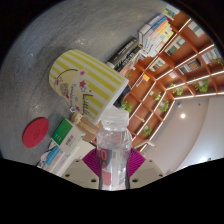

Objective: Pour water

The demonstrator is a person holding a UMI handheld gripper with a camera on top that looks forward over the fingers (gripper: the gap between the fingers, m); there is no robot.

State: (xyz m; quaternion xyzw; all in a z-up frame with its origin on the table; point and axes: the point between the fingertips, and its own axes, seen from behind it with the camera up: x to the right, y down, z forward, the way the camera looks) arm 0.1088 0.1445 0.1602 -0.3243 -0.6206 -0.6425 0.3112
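We hold the clear plastic bottle (113, 150) between the two fingers of our gripper (113, 165), both magenta pads (94, 160) pressing on it. The view is tilted. Beyond the bottle stands a round container with yellow and white stripes (88, 82), and wooden shelves (170, 70) behind.

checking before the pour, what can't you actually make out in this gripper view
- Clear bottle between the fingers: its water level cannot be read through the clear plastic, and its base is cut off below.
- Gripper: the bottle hides most of the pink pads, so contact is unclear.
- Striped yellow cup: tilted view hides its inside.
- Red disc: too small to identify.
- Shelves: contents too small.
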